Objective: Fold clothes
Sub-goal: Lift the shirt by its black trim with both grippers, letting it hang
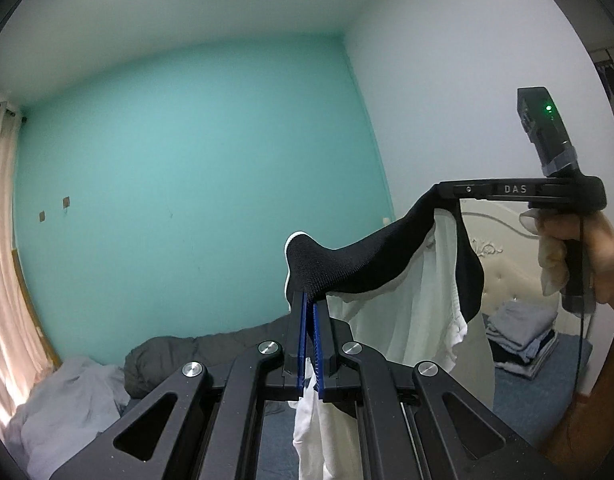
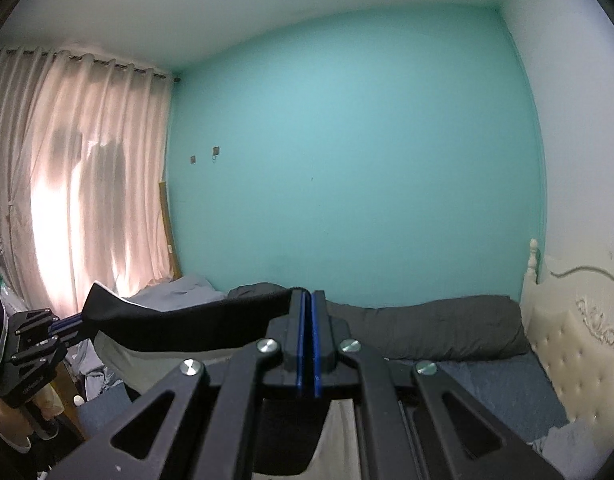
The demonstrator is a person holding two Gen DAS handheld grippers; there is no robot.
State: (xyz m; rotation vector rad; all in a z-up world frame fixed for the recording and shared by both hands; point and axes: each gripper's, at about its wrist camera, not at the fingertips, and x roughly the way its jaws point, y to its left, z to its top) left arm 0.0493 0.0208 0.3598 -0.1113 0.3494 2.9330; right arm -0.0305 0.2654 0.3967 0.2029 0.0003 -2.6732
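A garment with a black ribbed band (image 1: 367,264) and a thin white body (image 1: 411,320) hangs stretched in the air between both grippers. In the left wrist view my left gripper (image 1: 309,298) is shut on one end of the band, and white cloth trails down under its jaws. A hand (image 1: 579,256) holds my right gripper (image 1: 443,194), which pinches the band's other end at the right. In the right wrist view my right gripper (image 2: 307,296) is shut on the black band (image 2: 187,328), which runs left to the left gripper (image 2: 67,326). The garment's lower part is hidden.
Below lies a bed with a rolled dark grey duvet (image 2: 427,328) and a cream tufted headboard (image 2: 579,352). A stack of folded clothes (image 1: 519,340) sits by the headboard. Crumpled pale grey laundry (image 1: 67,400) lies at the left, near a pink curtain (image 2: 67,180).
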